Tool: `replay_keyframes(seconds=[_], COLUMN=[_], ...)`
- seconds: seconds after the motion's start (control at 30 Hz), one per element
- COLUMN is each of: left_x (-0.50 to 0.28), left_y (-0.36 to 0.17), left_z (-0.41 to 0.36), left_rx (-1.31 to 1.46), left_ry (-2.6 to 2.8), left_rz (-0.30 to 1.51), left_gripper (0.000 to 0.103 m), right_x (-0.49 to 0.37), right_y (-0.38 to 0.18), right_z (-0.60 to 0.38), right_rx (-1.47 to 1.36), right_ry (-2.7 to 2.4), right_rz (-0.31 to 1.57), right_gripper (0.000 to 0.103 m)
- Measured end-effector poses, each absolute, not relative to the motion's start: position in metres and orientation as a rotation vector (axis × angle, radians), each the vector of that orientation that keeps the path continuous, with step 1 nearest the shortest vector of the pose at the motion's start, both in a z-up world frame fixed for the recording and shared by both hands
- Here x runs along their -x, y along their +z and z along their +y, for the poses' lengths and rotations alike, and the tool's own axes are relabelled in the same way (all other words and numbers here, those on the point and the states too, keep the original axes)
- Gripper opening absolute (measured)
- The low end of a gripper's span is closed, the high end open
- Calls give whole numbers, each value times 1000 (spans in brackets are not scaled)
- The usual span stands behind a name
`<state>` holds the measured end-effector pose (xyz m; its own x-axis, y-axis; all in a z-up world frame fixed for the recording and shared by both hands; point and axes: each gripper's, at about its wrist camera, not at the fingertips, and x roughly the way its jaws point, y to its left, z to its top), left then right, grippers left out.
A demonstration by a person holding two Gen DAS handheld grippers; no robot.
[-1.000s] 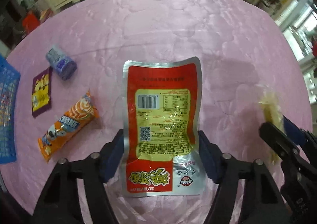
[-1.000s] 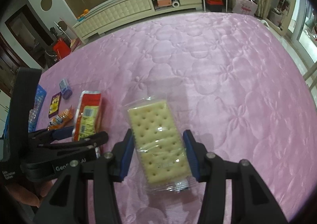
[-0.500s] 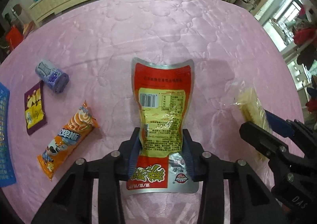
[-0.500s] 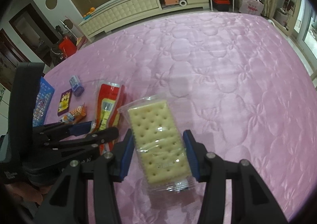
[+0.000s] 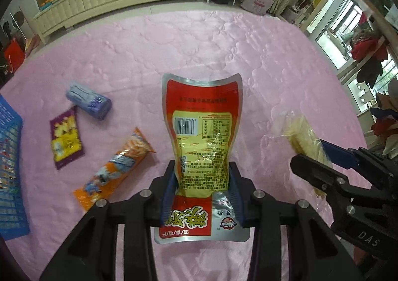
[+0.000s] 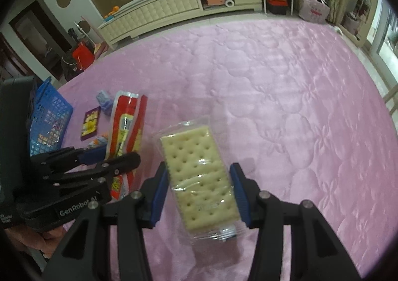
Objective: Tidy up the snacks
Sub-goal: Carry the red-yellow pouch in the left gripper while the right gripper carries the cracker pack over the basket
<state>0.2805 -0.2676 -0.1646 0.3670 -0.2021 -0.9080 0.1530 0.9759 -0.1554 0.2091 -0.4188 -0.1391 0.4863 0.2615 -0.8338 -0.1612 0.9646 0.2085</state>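
Your left gripper (image 5: pixel 202 191) is clamped on the red-and-yellow foil snack pouch (image 5: pixel 202 141), pinched at its waist, and your right gripper (image 6: pixel 197 194) grips the clear-wrapped cracker pack (image 6: pixel 199 176) — both appear lifted off the pink quilted cover (image 5: pixel 199 52). Still lying loose beyond: the orange tube-shaped wrapper (image 5: pixel 114 174), the flat purple-and-yellow sachet (image 5: pixel 66 139) and the small lavender pack (image 5: pixel 88 100). The blue plastic basket (image 6: pixel 51 117) on the left already holds some packets — so I'd judge you roughly midway.
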Motion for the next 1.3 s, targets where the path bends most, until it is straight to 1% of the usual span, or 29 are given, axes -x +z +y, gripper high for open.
replay_keyframes(seconds=[0.4,0.67,0.93,1.3], left_x=[-226,-192,-164,-135], left_y=[-90,-53,-27,-7], left_z=[-195,-138,-68,31], left_rx=[72,88,85,102], left_ry=[-217,-193,-151,-55], left_rz=[1056,990,947,903], left_gripper=[37,37,37,37], right_x=[-175,-157,-145,-144], right_y=[-82,-47,-24,-15], right_z=[-350,-290,-221,-123], right_rx=[-19,53,93,157], right_ry=[294,330,376,479], right_rz=[956,898,851,829], right_gripper=[54,54,54,54])
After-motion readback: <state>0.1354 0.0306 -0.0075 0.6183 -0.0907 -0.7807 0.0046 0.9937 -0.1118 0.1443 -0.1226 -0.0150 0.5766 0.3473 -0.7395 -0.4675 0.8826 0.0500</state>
